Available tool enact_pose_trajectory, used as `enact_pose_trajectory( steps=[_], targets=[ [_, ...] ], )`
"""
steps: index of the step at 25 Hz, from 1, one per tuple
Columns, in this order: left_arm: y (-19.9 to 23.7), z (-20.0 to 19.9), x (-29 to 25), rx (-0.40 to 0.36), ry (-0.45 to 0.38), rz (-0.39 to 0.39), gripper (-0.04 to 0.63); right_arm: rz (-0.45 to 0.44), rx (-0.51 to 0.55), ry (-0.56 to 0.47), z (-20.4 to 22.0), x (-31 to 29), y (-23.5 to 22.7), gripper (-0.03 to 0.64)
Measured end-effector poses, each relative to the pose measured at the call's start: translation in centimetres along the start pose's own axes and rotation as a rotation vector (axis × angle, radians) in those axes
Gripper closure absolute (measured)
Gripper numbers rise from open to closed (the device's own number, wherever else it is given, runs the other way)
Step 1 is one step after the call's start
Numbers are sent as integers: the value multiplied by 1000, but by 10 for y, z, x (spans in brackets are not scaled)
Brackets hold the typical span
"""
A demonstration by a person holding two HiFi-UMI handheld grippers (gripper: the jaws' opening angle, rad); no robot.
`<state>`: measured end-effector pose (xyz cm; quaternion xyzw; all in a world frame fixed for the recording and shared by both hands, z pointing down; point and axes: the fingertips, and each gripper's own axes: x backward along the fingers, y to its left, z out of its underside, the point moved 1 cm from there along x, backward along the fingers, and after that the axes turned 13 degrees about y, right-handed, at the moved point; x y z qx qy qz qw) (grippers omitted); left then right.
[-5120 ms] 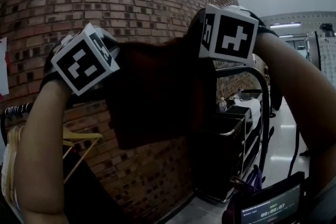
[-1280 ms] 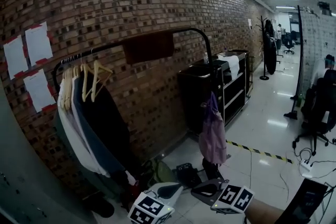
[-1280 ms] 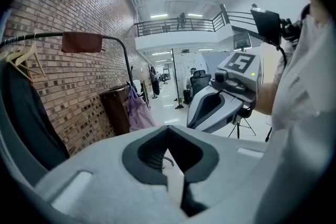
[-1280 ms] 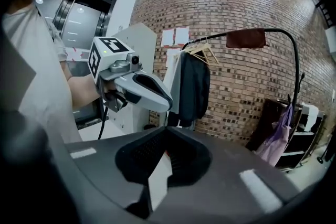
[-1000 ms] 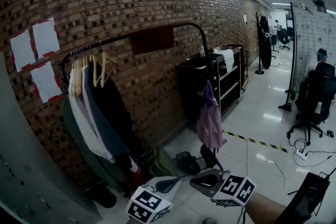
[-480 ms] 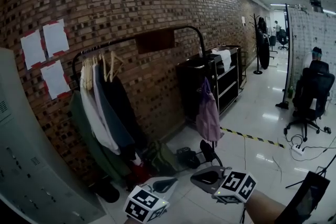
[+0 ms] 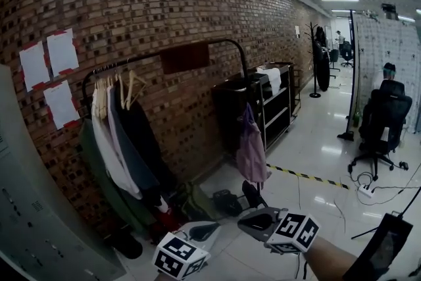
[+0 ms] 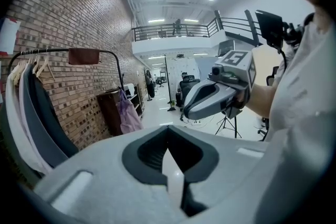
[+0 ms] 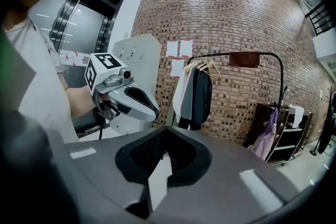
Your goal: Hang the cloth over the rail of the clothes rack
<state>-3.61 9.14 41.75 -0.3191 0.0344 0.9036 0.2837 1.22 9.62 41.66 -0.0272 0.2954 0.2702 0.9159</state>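
Observation:
A dark red cloth (image 7: 186, 57) hangs folded over the black top rail (image 7: 145, 57) of the clothes rack, near the rail's right bend. It also shows as a small cloth (image 8: 83, 56) in the left gripper view and as a cloth (image 9: 244, 59) in the right gripper view. Both grippers are low and well away from the rack. My left gripper (image 7: 209, 228) is shut and empty. My right gripper (image 7: 247, 224) is beside it, also shut with nothing held. Each gripper view shows the other gripper close by, the right gripper (image 8: 220, 94) and the left gripper (image 9: 126, 99).
Coats on wooden hangers (image 7: 118, 135) fill the rack's left half. A purple bag (image 7: 252, 151) hangs at its right post, beside a black shelf cart (image 7: 263, 108). Bags and shoes (image 7: 204, 201) lie under the rack. A grey locker (image 7: 26, 233) stands left, an office chair (image 7: 381, 122) right.
Five seconds ago both grippers were raised at the rail with the cloth; now the cloth hangs alone and both are down low. Over the last second the view shifted slightly.

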Motion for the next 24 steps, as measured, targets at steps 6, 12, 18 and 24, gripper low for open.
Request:
enact_pose_trajectory(
  steps=[6,12,18,24],
  targets=[
    [2,-1,-6,-14,11,11,594,11,9,24,2,-5,-5,616],
    [5,-3,-7,-27,7,18,594,8,15,19,-4,-8,-9,615],
    [9,0,-4,-35,7,16,594,16,20,19,-6,-14,-9,616],
    [20,5,5,-37,8,11,594,13,22,21,-16,-23,-2,615]
  ],
)
